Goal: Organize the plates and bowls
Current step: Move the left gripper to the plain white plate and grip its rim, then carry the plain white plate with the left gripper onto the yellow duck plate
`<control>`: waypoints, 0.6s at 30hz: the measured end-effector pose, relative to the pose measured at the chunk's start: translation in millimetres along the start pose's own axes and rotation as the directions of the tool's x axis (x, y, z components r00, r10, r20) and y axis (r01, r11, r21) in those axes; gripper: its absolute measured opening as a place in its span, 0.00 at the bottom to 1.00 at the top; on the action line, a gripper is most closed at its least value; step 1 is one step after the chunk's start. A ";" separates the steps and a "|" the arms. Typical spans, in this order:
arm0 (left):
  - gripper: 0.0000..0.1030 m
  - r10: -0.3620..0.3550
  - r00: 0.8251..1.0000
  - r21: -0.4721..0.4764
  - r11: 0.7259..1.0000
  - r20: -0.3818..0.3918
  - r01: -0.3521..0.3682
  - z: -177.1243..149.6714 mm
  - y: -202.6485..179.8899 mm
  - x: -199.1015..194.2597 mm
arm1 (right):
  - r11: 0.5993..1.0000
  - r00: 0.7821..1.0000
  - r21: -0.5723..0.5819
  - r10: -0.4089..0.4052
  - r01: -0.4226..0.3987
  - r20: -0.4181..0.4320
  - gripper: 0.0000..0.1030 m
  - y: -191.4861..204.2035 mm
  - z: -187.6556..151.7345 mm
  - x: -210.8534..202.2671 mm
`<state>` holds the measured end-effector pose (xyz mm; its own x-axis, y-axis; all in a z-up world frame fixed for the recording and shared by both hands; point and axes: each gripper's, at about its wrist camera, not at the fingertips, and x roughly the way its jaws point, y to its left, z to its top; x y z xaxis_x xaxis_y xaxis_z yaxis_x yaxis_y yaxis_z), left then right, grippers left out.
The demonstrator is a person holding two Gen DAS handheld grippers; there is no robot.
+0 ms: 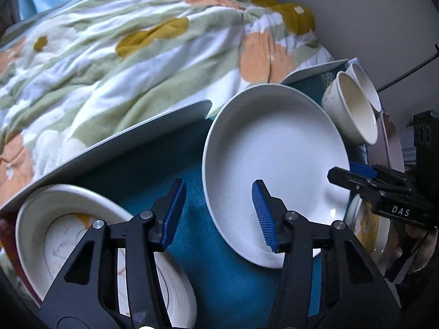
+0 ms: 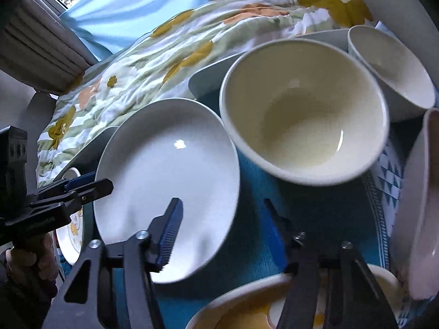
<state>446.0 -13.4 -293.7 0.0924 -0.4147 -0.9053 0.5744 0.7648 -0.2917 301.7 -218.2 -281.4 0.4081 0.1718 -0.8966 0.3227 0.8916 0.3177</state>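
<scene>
A plain white plate (image 1: 274, 153) lies on a teal cloth (image 1: 219, 274). My left gripper (image 1: 218, 213) is open and straddles the plate's left rim, with one blue pad over the plate and the other over the cloth. In the right wrist view the same plate (image 2: 164, 164) has its right rim between the fingers of my right gripper (image 2: 223, 227), which is open too; no pad touches it. A cream bowl (image 2: 301, 126) and a white bowl (image 2: 392, 65) lean behind the plate. Each gripper shows at the edge of the other's view: the right gripper (image 1: 345, 174) and the left gripper (image 2: 96, 183).
A patterned dish (image 1: 68, 233) sits at lower left and a yellow-patterned bowl (image 2: 247, 309) right under the right gripper. A pale pink dish (image 2: 419, 205) stands at the right. A long pale platter (image 1: 123, 137) borders a floral quilt (image 1: 137, 54) behind.
</scene>
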 end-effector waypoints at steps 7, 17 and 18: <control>0.16 -0.017 0.999 0.010 1.000 -0.027 0.017 0.8 4.2 11.7 | 1.000 1.000 0.009 -0.001 0.002 -0.010 0.19 -0.5 1.1 7.7; 0.16 0.063 0.998 0.059 0.996 0.019 -0.064 -1.3 -7.2 5.5 | 1.000 1.000 -0.006 -0.018 0.018 -0.001 0.17 -0.1 -0.2 8.2; 0.16 0.072 0.997 0.064 0.995 0.028 -0.073 -1.7 -8.5 3.5 | 1.000 1.000 -0.009 -0.014 0.014 0.004 0.17 0.1 -0.7 7.6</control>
<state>440.0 -20.5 -294.9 0.1558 -0.3723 -0.9150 0.6166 0.7603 -0.2044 304.3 -216.5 -288.4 0.4067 0.1574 -0.8999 0.3207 0.8978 0.3019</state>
